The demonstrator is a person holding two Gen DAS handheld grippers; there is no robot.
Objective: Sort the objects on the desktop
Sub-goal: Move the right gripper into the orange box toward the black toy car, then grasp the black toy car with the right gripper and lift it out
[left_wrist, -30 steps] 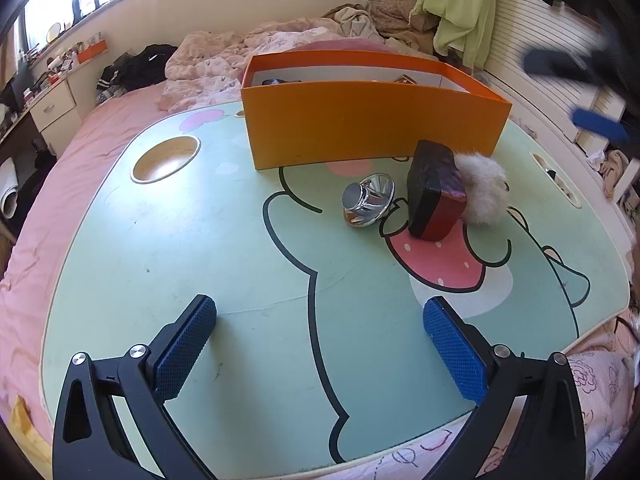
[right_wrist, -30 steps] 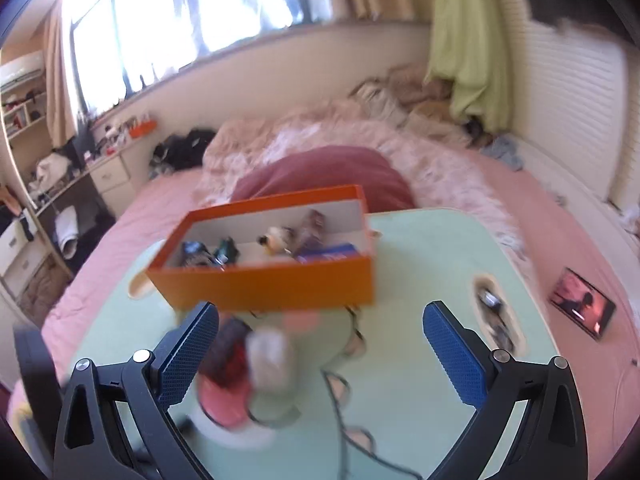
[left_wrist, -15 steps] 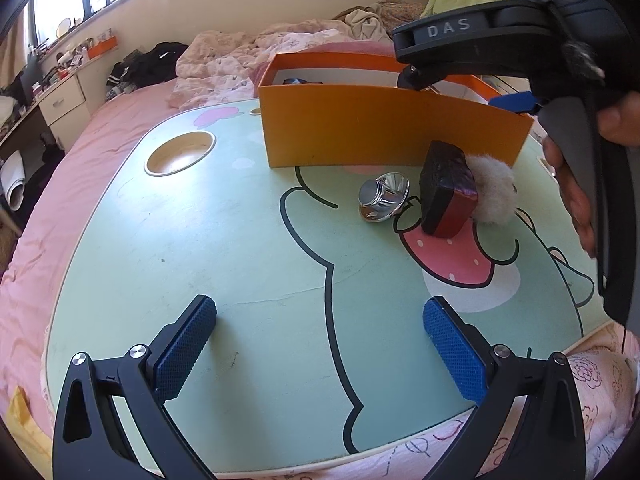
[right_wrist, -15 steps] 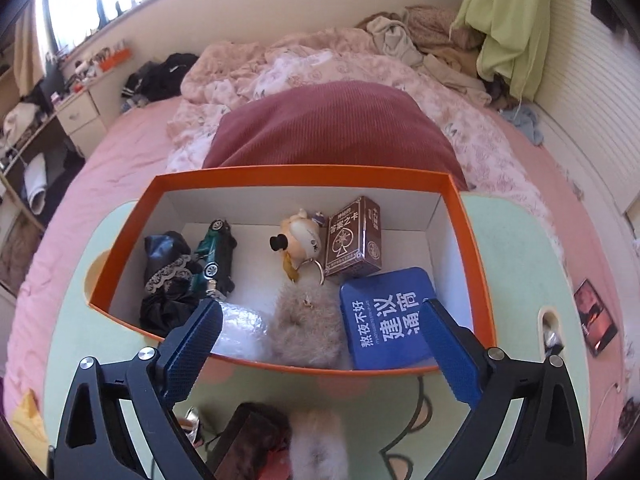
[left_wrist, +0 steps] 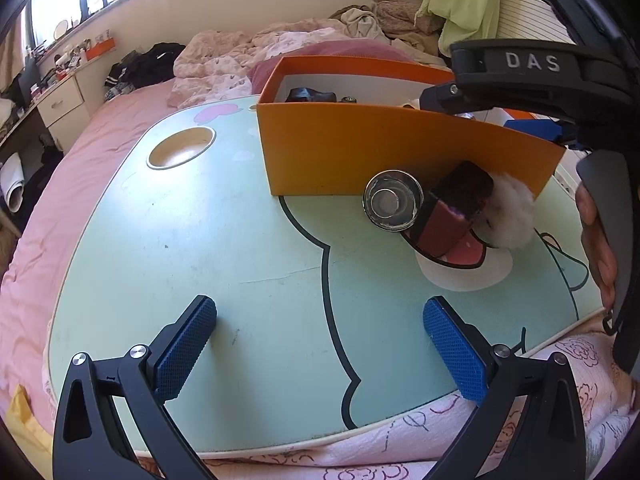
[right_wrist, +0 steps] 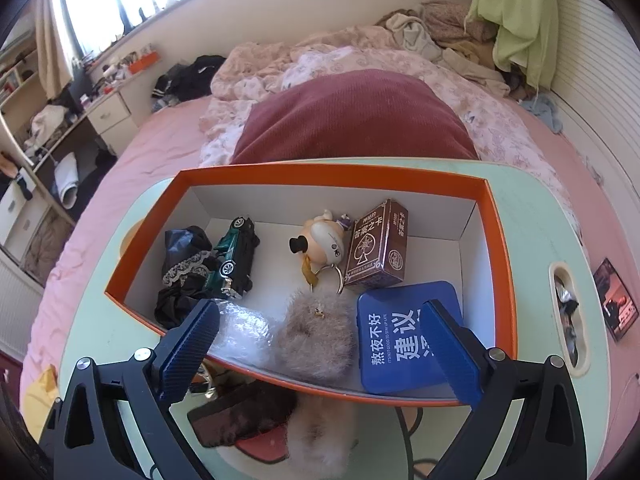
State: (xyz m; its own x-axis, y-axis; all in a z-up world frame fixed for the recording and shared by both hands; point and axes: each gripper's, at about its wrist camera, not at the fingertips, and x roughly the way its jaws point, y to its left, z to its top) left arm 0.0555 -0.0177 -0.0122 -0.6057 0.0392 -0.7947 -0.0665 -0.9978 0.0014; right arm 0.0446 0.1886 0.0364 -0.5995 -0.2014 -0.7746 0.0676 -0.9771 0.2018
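An orange box (left_wrist: pixel 400 152) (right_wrist: pixel 336 170) stands on the green lap table (left_wrist: pixel 248 248). In front of it lie a shiny metal cup (left_wrist: pixel 393 201), a dark red box (left_wrist: pixel 454 210) (right_wrist: pixel 240 416) and a white fluffy ball (left_wrist: pixel 510 216) (right_wrist: pixel 324 432). Inside the orange box I see a green toy car (right_wrist: pixel 234 258), black lace cloth (right_wrist: pixel 182 276), a pig keychain (right_wrist: pixel 324 238), a card pack (right_wrist: pixel 378 248), a blue tin (right_wrist: pixel 404 338), a furry pouch (right_wrist: pixel 316 334) and bubble wrap (right_wrist: pixel 240 330). My left gripper (left_wrist: pixel 320 340) is open over bare table. My right gripper (right_wrist: pixel 320 350) hovers open above the box's near wall.
A round cup hole (left_wrist: pixel 181 153) is set in the table's far left. A slot with small items (right_wrist: pixel 568 316) sits at the table's right edge. Bedding and a maroon cushion (right_wrist: pixel 352 120) lie behind the box. A hand (left_wrist: pixel 596 236) holds the right gripper.
The right gripper has come forward and down from high above the table to just over the orange box. The left gripper has shifted left and nearer, so the metal cup now faces it.
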